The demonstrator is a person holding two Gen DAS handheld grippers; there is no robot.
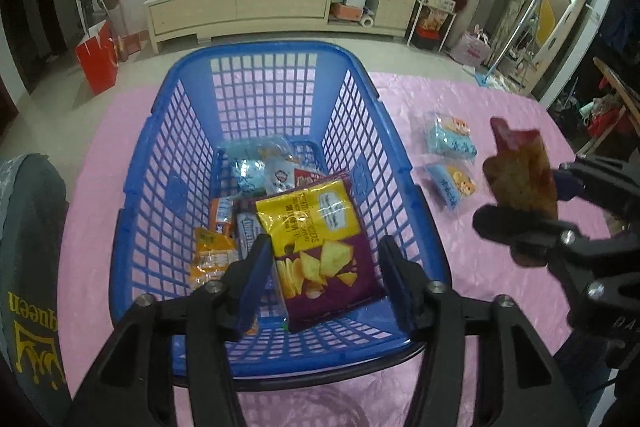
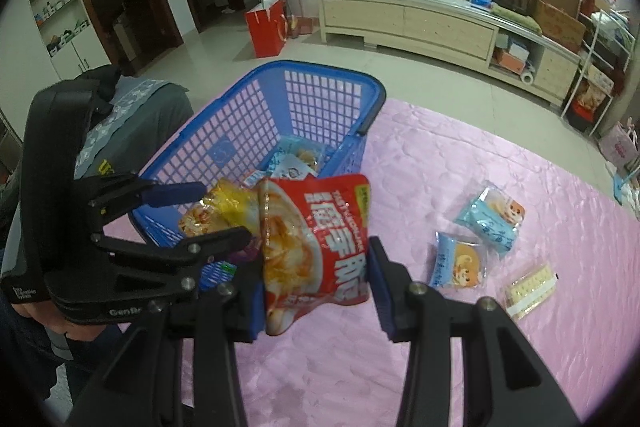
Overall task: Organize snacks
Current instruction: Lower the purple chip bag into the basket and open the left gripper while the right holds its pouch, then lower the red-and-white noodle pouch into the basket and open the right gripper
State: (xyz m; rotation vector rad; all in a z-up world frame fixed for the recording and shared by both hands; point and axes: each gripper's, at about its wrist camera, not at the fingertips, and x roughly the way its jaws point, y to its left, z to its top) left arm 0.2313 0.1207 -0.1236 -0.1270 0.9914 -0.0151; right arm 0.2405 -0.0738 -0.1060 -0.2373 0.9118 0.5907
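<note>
A blue plastic basket [image 1: 276, 51] stands on the pink tablecloth and holds several snack packets, with a yellow and purple chip bag [image 1: 320, 247] on top. My left gripper [image 1: 324, 279] is open and empty, hovering over the basket's near end. My right gripper [image 2: 316, 275] is shut on a red snack packet [image 2: 316, 247], held in the air just right of the basket [image 2: 320, 75]; the packet also shows in the left wrist view [image 1: 520, 175]. The left gripper [image 2: 200, 215] appears open in the right wrist view.
Two light blue biscuit packets [image 2: 492, 215] [image 2: 456, 263] and a clear pack of pale wafers [image 2: 528, 287] lie on the pink cloth [image 2: 440, 347] right of the basket. A cabinet [image 1: 280, 7] and a red bag [image 1: 98, 63] stand on the floor beyond.
</note>
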